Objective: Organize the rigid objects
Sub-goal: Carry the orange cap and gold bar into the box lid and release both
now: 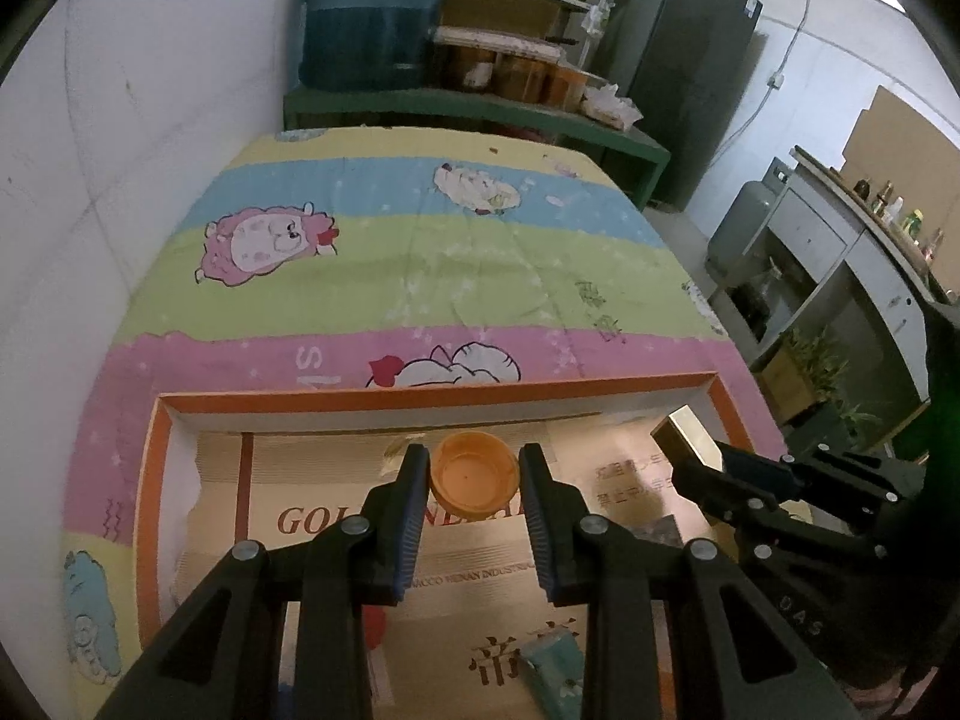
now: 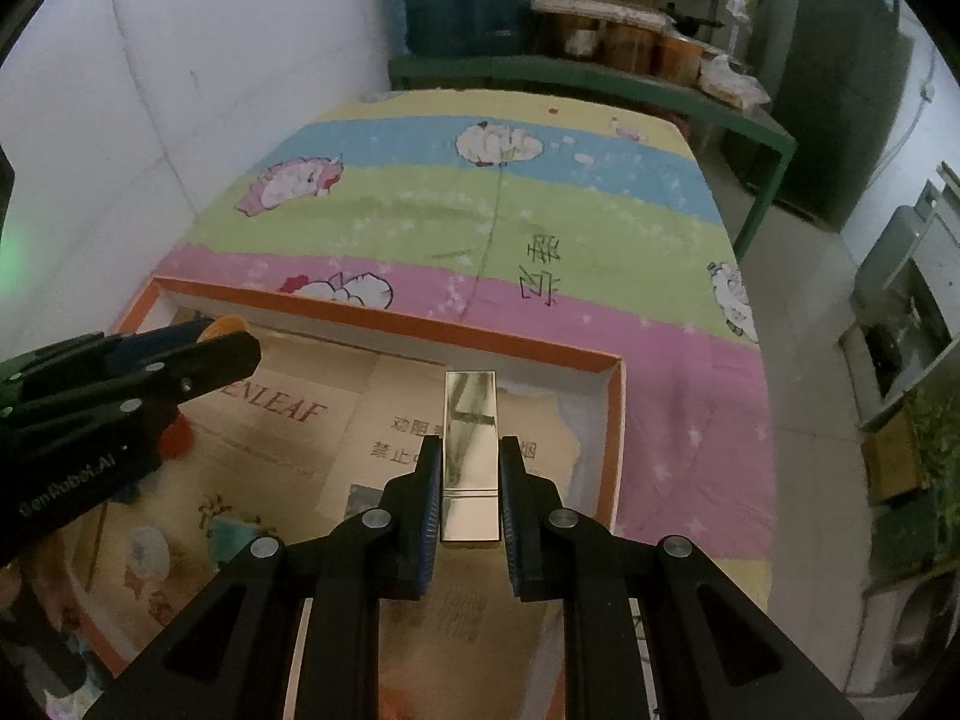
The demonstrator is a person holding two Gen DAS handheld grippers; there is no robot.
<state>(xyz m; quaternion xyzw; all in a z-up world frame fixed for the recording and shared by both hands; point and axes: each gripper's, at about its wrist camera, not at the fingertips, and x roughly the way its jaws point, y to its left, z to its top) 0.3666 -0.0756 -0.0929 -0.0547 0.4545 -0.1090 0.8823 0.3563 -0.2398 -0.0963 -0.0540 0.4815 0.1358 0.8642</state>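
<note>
So the left gripper (image 1: 474, 474) is clamped on a little orange cap (image 1: 474, 473), hanging over the cardboard-lined tray (image 1: 432, 399) on the striped bedsheet (image 1: 420, 252). At about 3 o'clock from it, the right gripper (image 2: 471, 480) has its fingers squeezed narrow around a shiny gold bar (image 2: 471, 450), over the tray's right corner.

A lived-in home: cartoon bedsheet (image 1: 420, 252), fridge (image 1: 684, 60), gas cylinder (image 1: 744, 228), shelf of jars (image 1: 516, 72)

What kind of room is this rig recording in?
Most likely a lived-in home room, part bedroom, part kitchen store: a bed under a cartoon sheep sheet, a dark fridge, and a green shelf with jars and a big water bottle.
</note>
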